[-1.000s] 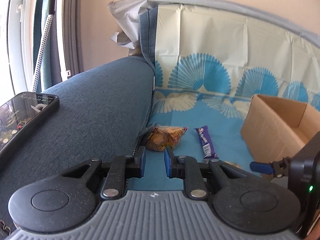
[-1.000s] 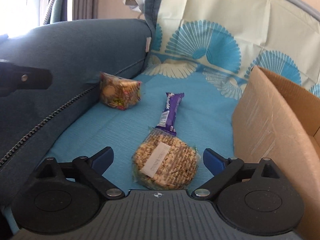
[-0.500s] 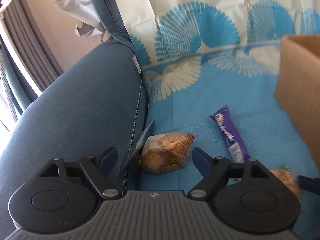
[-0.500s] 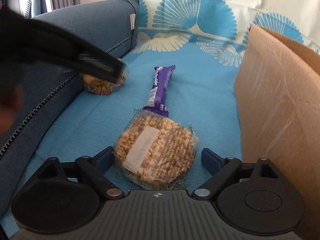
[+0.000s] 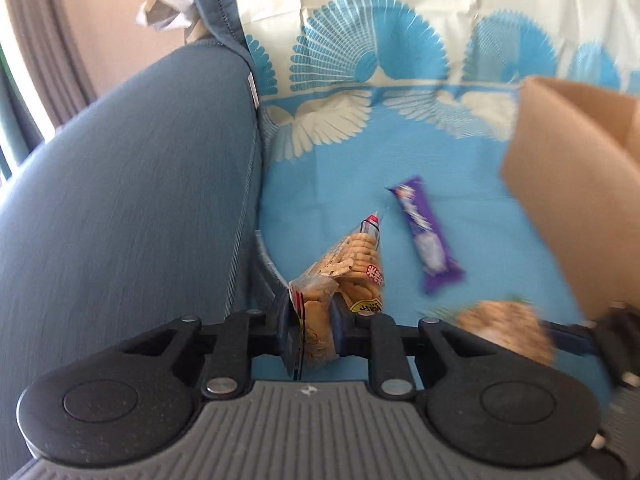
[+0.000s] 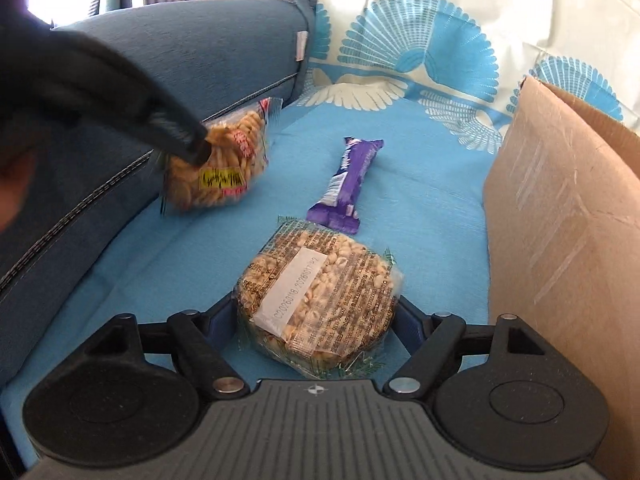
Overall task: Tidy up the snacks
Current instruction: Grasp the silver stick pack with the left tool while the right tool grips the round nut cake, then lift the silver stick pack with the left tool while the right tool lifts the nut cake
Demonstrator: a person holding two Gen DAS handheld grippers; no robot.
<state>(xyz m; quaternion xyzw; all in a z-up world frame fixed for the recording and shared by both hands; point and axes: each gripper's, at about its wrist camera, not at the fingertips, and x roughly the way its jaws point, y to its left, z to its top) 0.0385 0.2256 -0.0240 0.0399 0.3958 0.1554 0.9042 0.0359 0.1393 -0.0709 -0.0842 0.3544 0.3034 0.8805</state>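
Note:
My left gripper is shut on a clear bag of small biscuits, lifted a little off the blue seat cover; the bag also shows in the right wrist view beside the armrest. My right gripper has closed on a round puffed-grain cake in clear wrap, which lies on the cover; it shows blurred in the left wrist view. A purple chocolate bar lies on the cover between them, also in the left wrist view.
An open cardboard box stands on the right of the seat, also in the left wrist view. A blue sofa armrest rises on the left. The patterned cover runs up the backrest.
My left gripper moved down to the biscuit bag, closed on it and tipped it up. My right gripper moved forward and closed on the puffed-grain cake.

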